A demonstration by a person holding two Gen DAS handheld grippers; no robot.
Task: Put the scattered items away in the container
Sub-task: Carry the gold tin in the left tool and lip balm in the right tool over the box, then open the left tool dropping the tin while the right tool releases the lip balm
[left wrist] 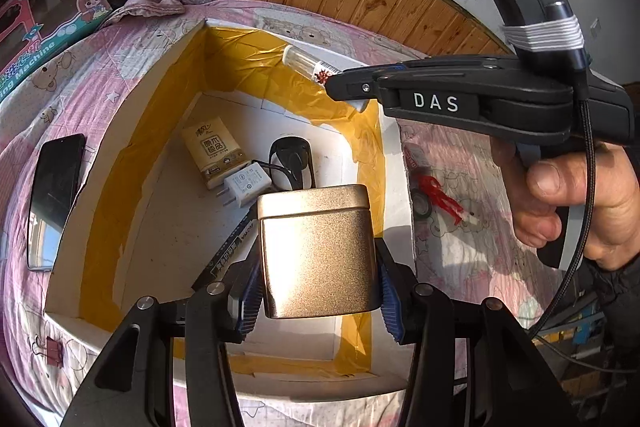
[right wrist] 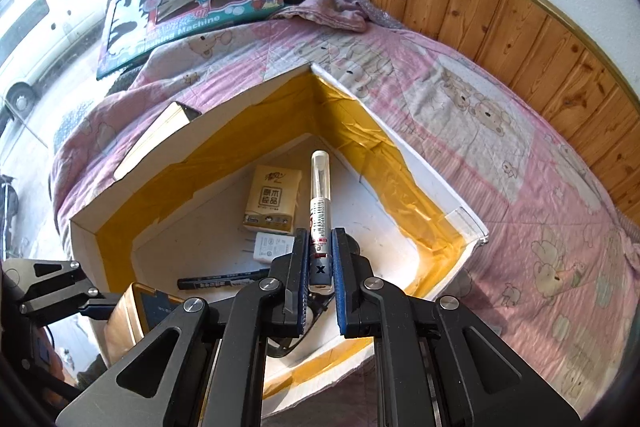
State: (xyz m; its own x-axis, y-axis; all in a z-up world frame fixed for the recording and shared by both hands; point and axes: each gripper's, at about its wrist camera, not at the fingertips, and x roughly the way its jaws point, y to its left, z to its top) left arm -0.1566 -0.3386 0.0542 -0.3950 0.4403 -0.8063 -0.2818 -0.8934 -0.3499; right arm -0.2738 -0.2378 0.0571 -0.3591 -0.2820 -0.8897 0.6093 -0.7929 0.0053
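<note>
My left gripper (left wrist: 318, 279) is shut on a gold tin (left wrist: 316, 251), held upright above the white box with yellow tape (left wrist: 120, 163) on the bed. My right gripper (right wrist: 320, 259) is shut on a clear-capped marker tube (right wrist: 320, 195), which points forward over the same box (right wrist: 160, 163). In the left wrist view that tube (left wrist: 304, 63) sticks out of the right gripper (left wrist: 332, 83) above the box's far wall. Inside the box lie a tissue pack (left wrist: 212, 147), a white charger plug (left wrist: 246, 183), a black mouse (left wrist: 292, 151) and a black marker pen (right wrist: 224, 281).
A black phone (left wrist: 56, 195) lies on the pink quilt left of the box. A red clip and a tape roll (left wrist: 424, 203) lie right of it, and a pink binder clip (left wrist: 54, 351) sits near the front left. Toy boxes (right wrist: 192, 3) lean at the bed's head. Wooden wall panelling (right wrist: 520, 27) runs behind.
</note>
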